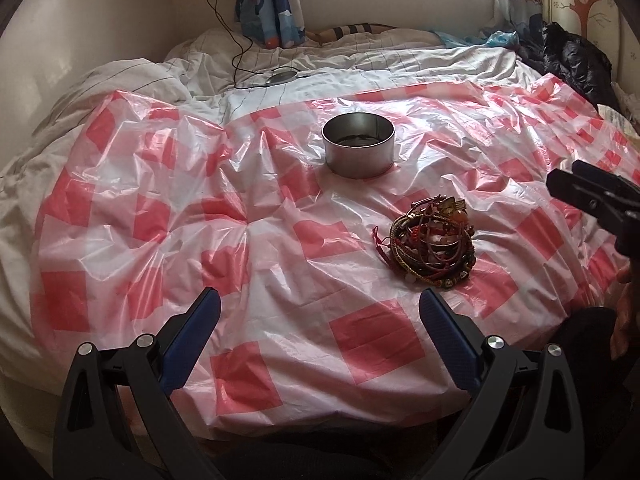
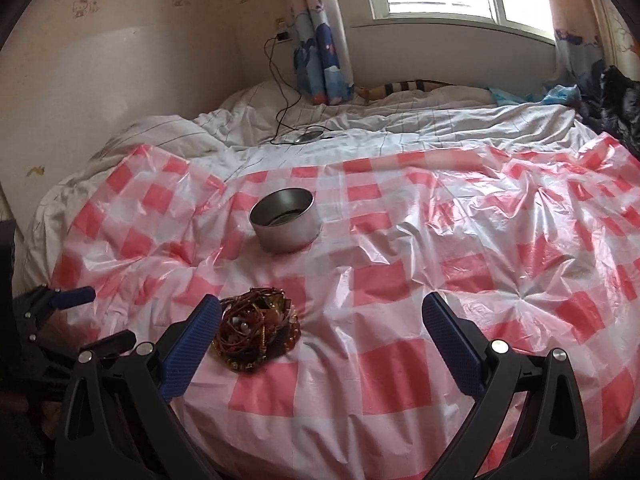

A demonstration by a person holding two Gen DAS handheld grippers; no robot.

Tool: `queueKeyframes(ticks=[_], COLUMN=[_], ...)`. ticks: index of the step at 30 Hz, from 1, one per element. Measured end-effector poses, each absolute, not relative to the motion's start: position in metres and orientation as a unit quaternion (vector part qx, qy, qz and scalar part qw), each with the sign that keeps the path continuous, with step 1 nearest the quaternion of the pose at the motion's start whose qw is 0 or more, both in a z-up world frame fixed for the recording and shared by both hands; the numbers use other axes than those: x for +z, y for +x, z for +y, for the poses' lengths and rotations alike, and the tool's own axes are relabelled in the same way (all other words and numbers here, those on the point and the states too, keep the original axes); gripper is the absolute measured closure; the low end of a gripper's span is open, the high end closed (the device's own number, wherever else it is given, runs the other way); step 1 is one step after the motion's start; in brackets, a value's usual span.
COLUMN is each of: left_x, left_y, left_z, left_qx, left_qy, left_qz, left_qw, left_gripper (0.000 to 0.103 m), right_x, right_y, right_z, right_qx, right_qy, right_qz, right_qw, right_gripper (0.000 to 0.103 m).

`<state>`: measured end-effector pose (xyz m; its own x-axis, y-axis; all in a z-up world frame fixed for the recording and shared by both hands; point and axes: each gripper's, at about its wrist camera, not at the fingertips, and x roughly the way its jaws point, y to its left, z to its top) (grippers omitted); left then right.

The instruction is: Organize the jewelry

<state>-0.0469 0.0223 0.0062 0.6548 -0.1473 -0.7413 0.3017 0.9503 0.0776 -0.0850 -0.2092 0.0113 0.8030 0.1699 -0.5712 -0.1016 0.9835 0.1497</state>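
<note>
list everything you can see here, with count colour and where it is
jewelry pile: one tangled heap of bracelets and cords, brown, red and gold, on the plastic sheet nearer than the tin
tin: one, silver metal, round, open top, upright mid-sheet
plastic sheet: one, red and white check, spread over the bed
bedding: white with thin dark lines, rumpled, beyond the sheet
charger cable: one, black, from wall socket down onto the bedding
curtains: blue cartoon print, by the window
dark clothing: black, far right of bed
left gripper: one, black with blue pads, open, hovering over the near edge
right gripper: one, same colours, open, just right of the pile
</note>
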Motion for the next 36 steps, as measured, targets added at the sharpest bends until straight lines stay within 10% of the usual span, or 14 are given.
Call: queueKeyframes(ticks=[30, 36], left_x=[-0.034, -0.046], left_y=[0.017, 0.030], left_z=[-0.076, -0.074], left_qx=[-0.245, -0.255], left_qy=[0.168, 0.164], left_qz=[0.389, 0.413], left_qw=[0.872, 0.859], left_gripper=[0.023, 0.054], right_x=[0.002, 0.001], right_y=[-0.077, -0.078], right_z=[-0.240, -0.247], right_qx=[0.037, 0.036], right_qy=[0.133, 0.151], right_qz=[0.305, 0.304], right_qw=[0.942, 0.940], right_gripper=[0.006, 0.006])
